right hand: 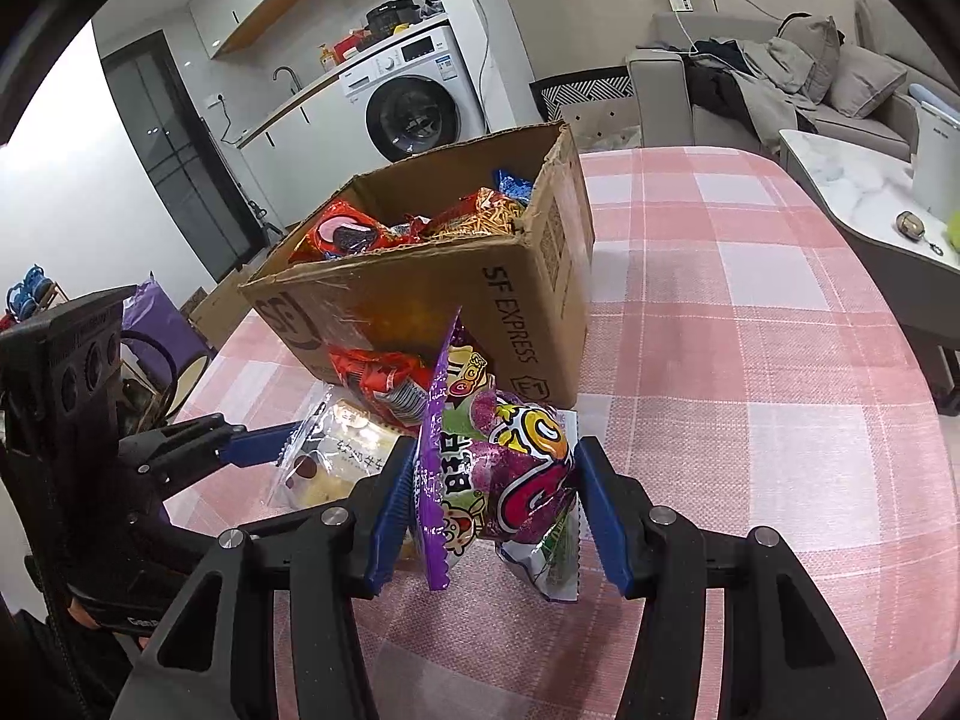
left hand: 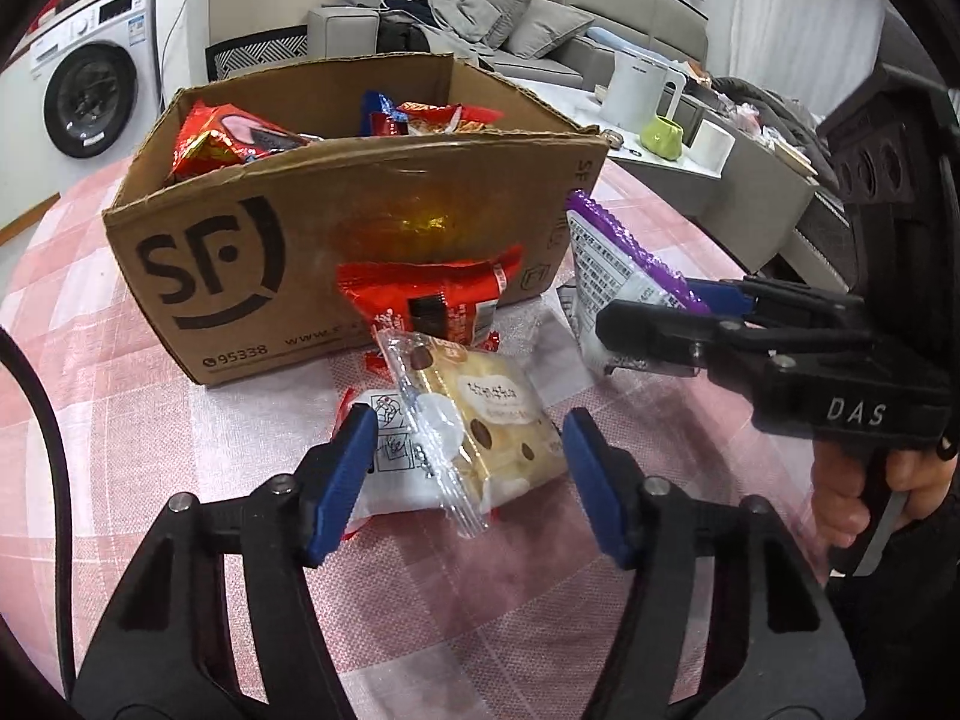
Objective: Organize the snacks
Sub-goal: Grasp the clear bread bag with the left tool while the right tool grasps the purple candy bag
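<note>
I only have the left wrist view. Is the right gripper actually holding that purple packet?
Observer: Yes. In the right wrist view, the right gripper has both blue pads pressed against the purple packet.
Operator: What's on its front?
Observer: Cartoon faces and big yellow letters.
Operator: What does the box's side say?
Observer: The cardboard box reads SF EXPRESS down its right side.

The left gripper (left hand: 471, 480) sits low with its blue pads spread wide. The right gripper (right hand: 498, 510) lies just to its right, level with it, pads parted less widely and pressing what sits between them. A hand (left hand: 864, 492) grips its trigger handle.
</note>
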